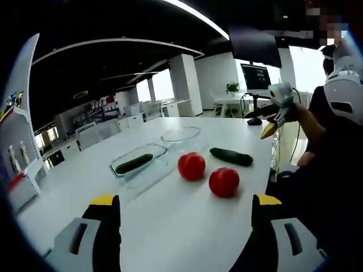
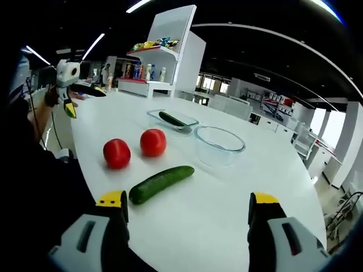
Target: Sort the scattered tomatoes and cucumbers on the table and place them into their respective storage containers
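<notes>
Left gripper view: the left gripper [image 1: 186, 207] is released, its yellow-tipped black jaws spread wide and holding nothing above the white round-edged table [image 1: 170, 226]. Ahead lie two round red tomatoes, the nearer tomato [image 1: 224, 182] and the farther tomato [image 1: 191, 166], just beside each other but apart. A loose dark green cucumber [image 1: 231, 156] lies beyond them on the bare tabletop. A rectangular clear glass container [image 1: 139, 162] holds a second dark green cucumber [image 1: 134, 164]. A round clear glass bowl [image 1: 181, 135] stands behind it. The right gripper [image 1: 271, 129] is raised off the table edge in the person's hand; whether its jaws are parted cannot be told.

Right gripper view: the right gripper [image 2: 188, 211] is released, jaws wide apart and holding nothing. The loose cucumber [image 2: 161, 183] lies just ahead. Both tomatoes [image 2: 117, 153] [image 2: 153, 142] sit beyond it. The glass bowl [image 2: 219, 145] stands near the cucumber's far end, and the rectangular container [image 2: 173, 120] with its cucumber [image 2: 171, 119] lies behind. The left gripper [image 2: 71, 107] is held over the far table edge.
</notes>
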`<state>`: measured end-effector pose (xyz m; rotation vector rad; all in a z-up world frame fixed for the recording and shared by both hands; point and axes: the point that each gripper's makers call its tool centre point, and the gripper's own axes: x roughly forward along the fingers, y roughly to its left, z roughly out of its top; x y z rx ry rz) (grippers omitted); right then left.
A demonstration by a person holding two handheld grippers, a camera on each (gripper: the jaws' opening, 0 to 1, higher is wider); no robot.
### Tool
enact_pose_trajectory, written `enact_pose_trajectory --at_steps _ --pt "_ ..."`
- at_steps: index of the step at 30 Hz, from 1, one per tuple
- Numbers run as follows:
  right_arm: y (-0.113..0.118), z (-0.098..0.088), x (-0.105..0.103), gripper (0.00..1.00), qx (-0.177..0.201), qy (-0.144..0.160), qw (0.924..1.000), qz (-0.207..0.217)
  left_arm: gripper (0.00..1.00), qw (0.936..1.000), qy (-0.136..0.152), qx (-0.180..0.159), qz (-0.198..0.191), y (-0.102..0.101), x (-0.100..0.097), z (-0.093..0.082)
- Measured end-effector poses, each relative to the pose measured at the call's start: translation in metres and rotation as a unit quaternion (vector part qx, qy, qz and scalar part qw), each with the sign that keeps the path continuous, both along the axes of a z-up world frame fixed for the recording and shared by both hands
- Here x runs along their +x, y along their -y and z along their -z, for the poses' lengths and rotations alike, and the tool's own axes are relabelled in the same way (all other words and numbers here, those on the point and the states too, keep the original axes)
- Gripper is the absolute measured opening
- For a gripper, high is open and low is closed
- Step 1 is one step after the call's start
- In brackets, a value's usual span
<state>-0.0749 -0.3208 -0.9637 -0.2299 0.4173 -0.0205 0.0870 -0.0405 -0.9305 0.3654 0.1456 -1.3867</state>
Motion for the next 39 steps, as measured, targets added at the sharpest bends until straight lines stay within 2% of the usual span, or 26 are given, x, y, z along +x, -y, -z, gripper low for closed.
enact_pose_trajectory --at_steps 2,8,12,18,22,27,31,37,39 --pt "-0.008 -0.003 0.001 0.86 0.003 0.005 0.9999 -0.013 0.95 0.9999 -0.012 -0.003 -0.001 0.000 -0.001 -0.001" --pt "-0.031 -0.012 0.004 0.87 -0.005 0.018 0.9983 -0.055 0.95 1.0000 -0.008 -0.004 0.001 0.001 -0.003 -0.003" --pt "-0.053 -0.017 0.014 0.90 0.019 0.044 0.9948 -0.090 0.95 0.9999 -0.008 -0.005 0.011 0.003 -0.007 -0.003" --pt "-0.067 -0.009 0.030 0.90 0.025 0.034 0.9931 -0.110 0.95 0.9998 -0.011 0.007 0.016 0.006 -0.009 0.004" --pt "-0.083 -0.003 0.043 0.91 0.064 0.035 0.9883 -0.134 0.95 0.9997 -0.012 0.004 0.019 0.007 -0.010 0.003" --pt "-0.095 0.007 0.061 0.92 0.062 0.022 0.9871 -0.146 0.95 0.9995 -0.011 0.006 0.028 0.008 -0.016 0.003" --pt "-0.110 0.015 0.073 0.92 0.081 0.016 0.9837 -0.160 0.95 0.9991 -0.014 0.002 0.039 0.009 -0.023 0.000" --pt "-0.130 0.030 0.089 0.92 0.086 -0.002 0.9804 -0.177 0.95 0.9990 -0.005 0.002 0.044 0.010 -0.028 -0.003" --pt "-0.137 0.034 0.094 0.93 0.089 -0.005 0.9793 -0.182 0.95 0.9983 -0.016 -0.008 0.055 0.011 -0.032 -0.006"
